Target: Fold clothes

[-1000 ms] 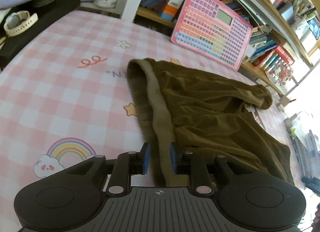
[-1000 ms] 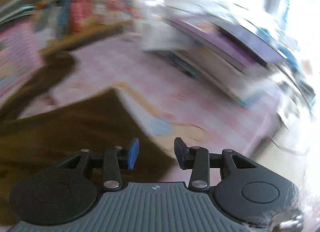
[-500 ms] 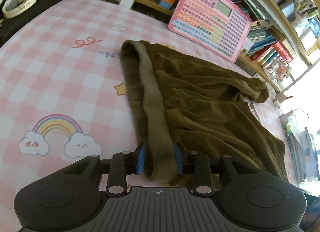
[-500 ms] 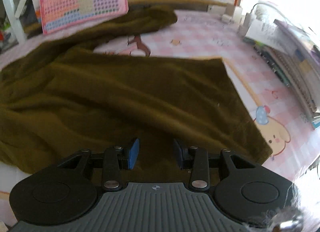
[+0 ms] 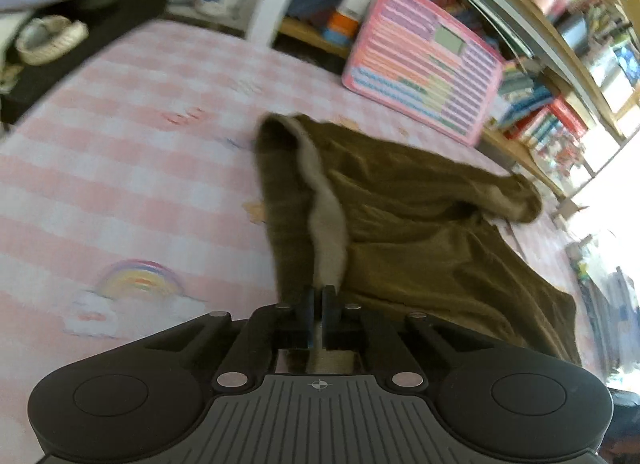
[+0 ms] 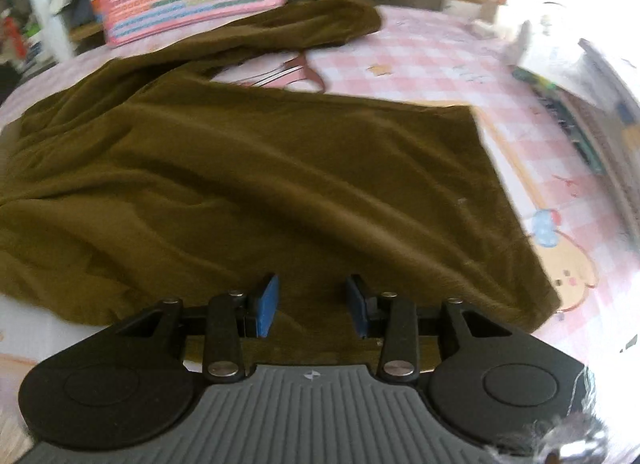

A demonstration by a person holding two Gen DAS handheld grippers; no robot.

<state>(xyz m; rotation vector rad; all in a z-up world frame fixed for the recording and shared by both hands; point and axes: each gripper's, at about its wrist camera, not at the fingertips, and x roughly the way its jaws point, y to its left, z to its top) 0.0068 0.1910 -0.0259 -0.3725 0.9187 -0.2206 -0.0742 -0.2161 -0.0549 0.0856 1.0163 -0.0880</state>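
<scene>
An olive-brown garment (image 5: 420, 232) lies spread on the pink checked tablecloth (image 5: 120, 168). Its grey-lined waistband (image 5: 326, 224) runs from the far left corner down to my left gripper (image 5: 317, 300), which is shut on the band's near end. In the right wrist view the same garment (image 6: 280, 168) fills the middle, one leg reaching to the back. My right gripper (image 6: 312, 304) hovers low over the near hem. Its jaws stand apart and are opening a little, with cloth beneath the gap and the pads not pressing on it.
A pink toy keyboard (image 5: 424, 60) leans against the bookshelves (image 5: 560, 24) behind the garment. A watch (image 5: 48, 38) lies on a dark surface at the far left. Stacked notebooks and pens (image 6: 592, 112) line the table's right side.
The left jaws, first apart around the waistband, have shut on it. The right gripper swung from a blurred look at the table's right side down over the garment's near hem.
</scene>
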